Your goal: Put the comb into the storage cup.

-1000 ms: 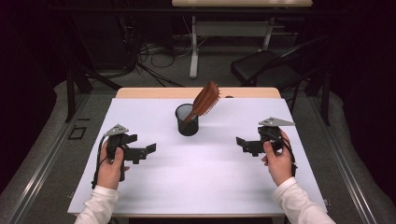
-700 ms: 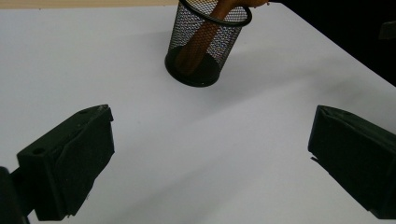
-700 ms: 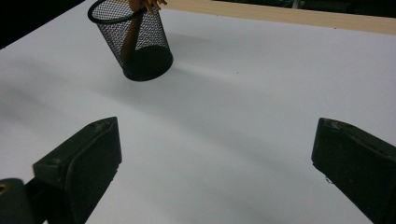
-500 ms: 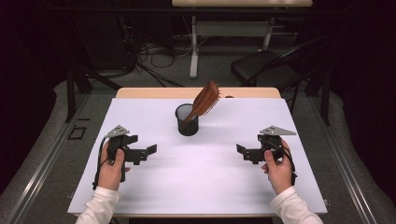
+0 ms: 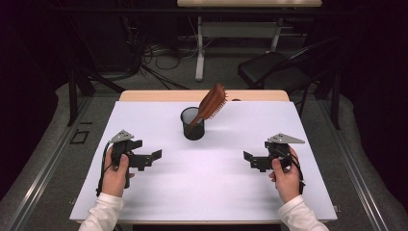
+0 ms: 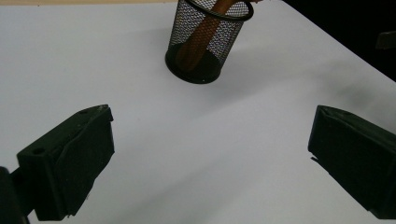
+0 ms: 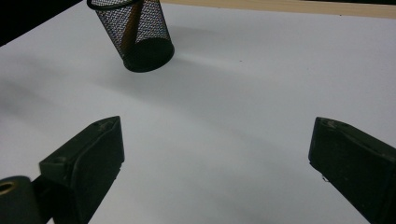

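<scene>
A black mesh cup (image 5: 193, 126) stands near the middle back of the white table (image 5: 207, 178). A brown wooden hairbrush (image 5: 211, 102) leans in it, handle down, head tilted up to the right. My left gripper (image 5: 155, 156) rests low at the left, open and empty, with the cup (image 6: 205, 39) ahead of its jaws. At the right, my right gripper (image 5: 248, 159) is also open and empty, and the cup (image 7: 135, 30) sits far ahead to its left.
The table's wooden back edge (image 5: 202, 95) runs behind the cup. A black chair (image 5: 274, 72) and cables lie on the floor beyond the table. Bare white tabletop lies between the two grippers.
My right gripper has drawn back toward the table's near edge. The left gripper, cup and hairbrush have hardly moved.
</scene>
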`<move>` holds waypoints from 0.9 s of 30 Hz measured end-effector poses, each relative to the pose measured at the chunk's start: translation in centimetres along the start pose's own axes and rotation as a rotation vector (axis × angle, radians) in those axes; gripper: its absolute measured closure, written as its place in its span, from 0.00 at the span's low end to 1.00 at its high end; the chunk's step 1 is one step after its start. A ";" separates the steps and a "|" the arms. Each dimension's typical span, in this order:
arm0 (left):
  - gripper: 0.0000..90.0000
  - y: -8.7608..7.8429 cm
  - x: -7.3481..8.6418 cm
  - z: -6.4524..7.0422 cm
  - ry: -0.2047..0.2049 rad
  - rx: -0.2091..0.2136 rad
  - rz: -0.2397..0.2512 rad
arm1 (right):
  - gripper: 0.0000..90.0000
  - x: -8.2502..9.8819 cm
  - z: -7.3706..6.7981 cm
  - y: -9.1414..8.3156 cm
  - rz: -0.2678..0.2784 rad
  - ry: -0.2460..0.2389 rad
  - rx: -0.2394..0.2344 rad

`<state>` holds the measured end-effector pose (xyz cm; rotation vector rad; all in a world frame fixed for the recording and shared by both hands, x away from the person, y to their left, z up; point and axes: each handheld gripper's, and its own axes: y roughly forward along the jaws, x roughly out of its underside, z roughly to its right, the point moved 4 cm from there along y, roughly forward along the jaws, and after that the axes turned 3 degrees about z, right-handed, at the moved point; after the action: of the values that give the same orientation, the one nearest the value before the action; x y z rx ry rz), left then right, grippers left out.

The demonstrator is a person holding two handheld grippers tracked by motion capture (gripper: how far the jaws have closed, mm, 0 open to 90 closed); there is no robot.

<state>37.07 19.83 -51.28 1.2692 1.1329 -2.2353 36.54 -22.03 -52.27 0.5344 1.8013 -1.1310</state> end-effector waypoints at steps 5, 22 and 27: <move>0.00 0.0 0.0 0.0 0.001 0.000 0.001 | 0.04 0.2 0.1 0.0 -0.003 0.005 0.000; 0.00 -0.1 0.1 -0.2 -0.004 -0.004 0.008 | 0.05 0.9 0.2 0.2 -0.006 -0.004 0.005; 0.00 -0.2 0.1 -0.2 0.000 -0.003 0.006 | 0.06 0.9 0.1 0.3 -0.007 -0.014 0.005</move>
<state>37.04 20.11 -51.36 1.2702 1.1307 -2.2286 36.35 -22.12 -53.23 0.5226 1.7900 -1.1418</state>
